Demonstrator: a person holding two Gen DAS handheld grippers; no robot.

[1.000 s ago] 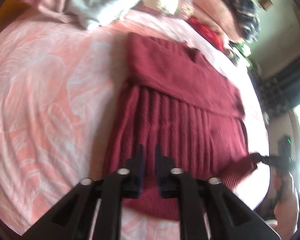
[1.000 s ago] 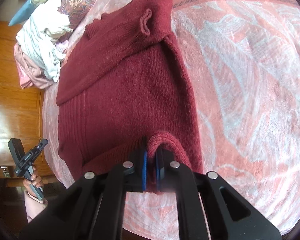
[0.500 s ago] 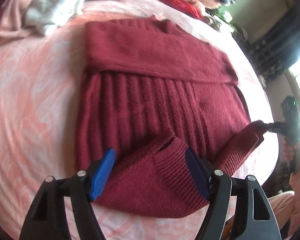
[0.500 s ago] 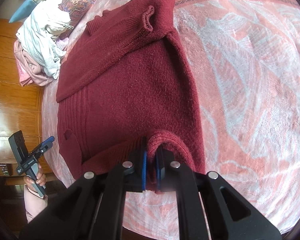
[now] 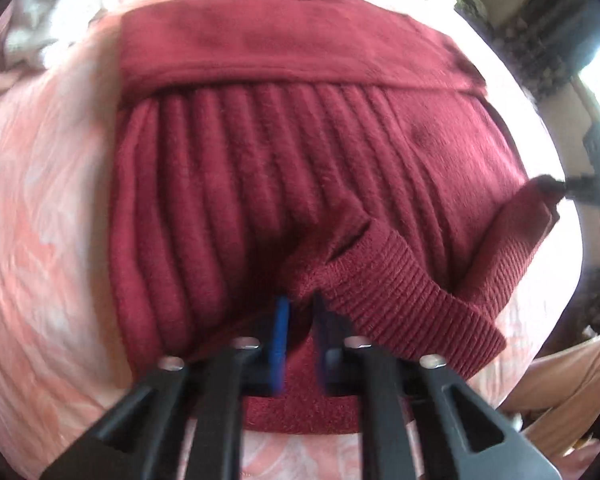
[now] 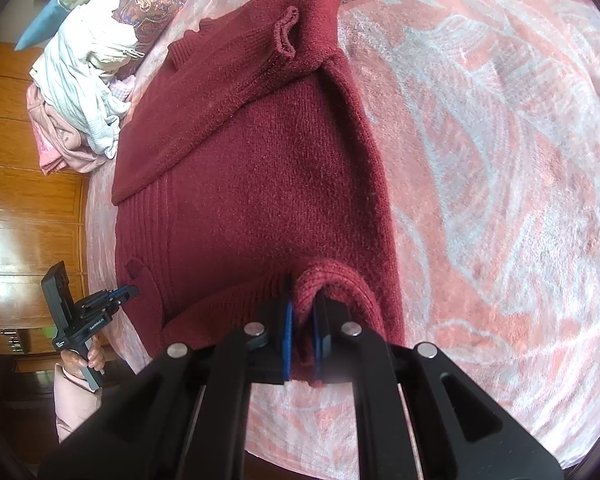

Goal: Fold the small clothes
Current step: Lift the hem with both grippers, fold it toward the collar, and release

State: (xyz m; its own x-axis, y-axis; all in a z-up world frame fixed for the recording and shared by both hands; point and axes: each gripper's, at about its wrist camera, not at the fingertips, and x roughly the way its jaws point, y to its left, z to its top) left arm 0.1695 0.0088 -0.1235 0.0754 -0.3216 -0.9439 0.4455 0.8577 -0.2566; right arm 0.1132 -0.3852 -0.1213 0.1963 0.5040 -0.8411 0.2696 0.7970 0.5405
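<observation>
One maroon sweater (image 6: 260,184) lay on the pink blanket (image 6: 500,160). Two grippers, left gripper (image 5: 300,320) and right gripper (image 6: 304,320), each clenched its near hem.

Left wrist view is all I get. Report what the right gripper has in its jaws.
Observer: The right gripper is shut on a raised fold of the maroon sweater, at its near hem.
Operator: Describe how its top half is folded.
Observer: One sleeve lies across the chest, and its cuff gapes open near the sweater's right edge.
Operator: Say what lies past the sweater.
Observer: A blue pillow lies beyond a pile of white and pink clothes, at the far end of the pink blanket.
</observation>
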